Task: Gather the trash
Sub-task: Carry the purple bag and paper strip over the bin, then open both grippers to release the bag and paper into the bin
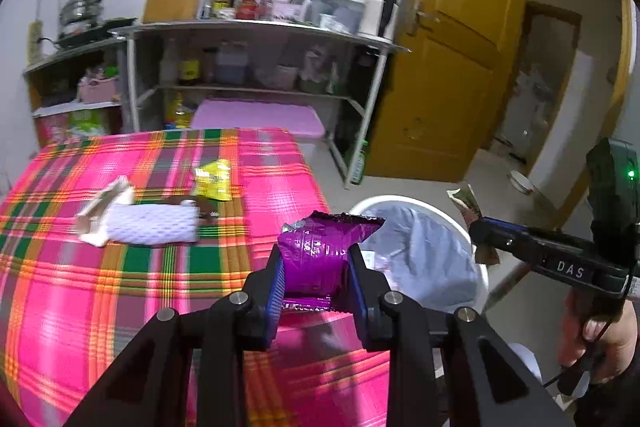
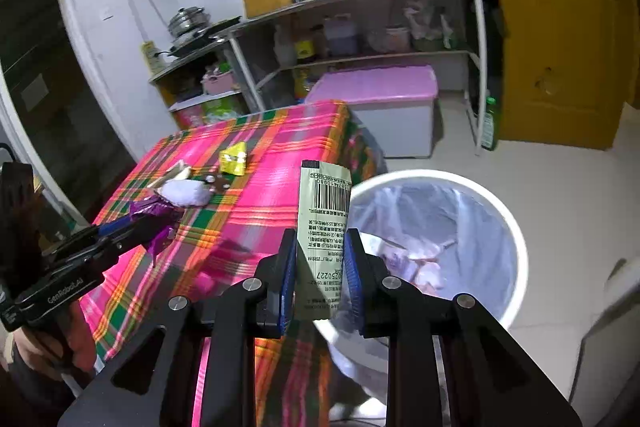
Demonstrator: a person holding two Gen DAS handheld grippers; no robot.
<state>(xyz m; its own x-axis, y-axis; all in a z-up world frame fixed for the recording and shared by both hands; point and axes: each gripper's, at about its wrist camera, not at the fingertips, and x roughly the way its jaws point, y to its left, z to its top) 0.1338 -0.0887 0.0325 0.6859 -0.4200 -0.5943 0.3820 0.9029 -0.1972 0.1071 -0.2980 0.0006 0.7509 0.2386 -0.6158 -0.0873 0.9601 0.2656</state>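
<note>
Nearest in the left wrist view, the left gripper (image 1: 316,267) pinches a crumpled purple wrapper (image 1: 320,247) between its blue pads, holding it above the near right corner of the table, a position that looks chosen for carrying it to the bin just beyond. In the right wrist view, the right gripper (image 2: 320,267) clamps a pale green sachet (image 2: 324,227) upright, its jaws pressed tight on the thin packet. The sachet's printed side faces the camera upside down: a barcode, small print too fine to read, and digits that seem to end in 0227.

Just past both grippers stands the white trash bin (image 2: 516,227), lined with a clear bag and set on the floor against the table's right edge, so trash has only a short way to go. "DAS" shows on the right gripper's side and "GenRobot.AI" on the left one's.

Farther left on the plaid tablecloth (image 1: 120,287) more trash waits: a white foam net (image 1: 152,223), a yellow packet (image 1: 212,181) and a beige scrap (image 1: 104,207).

At the far wall stands a metal shelf (image 1: 256,25) of bottles.
</note>
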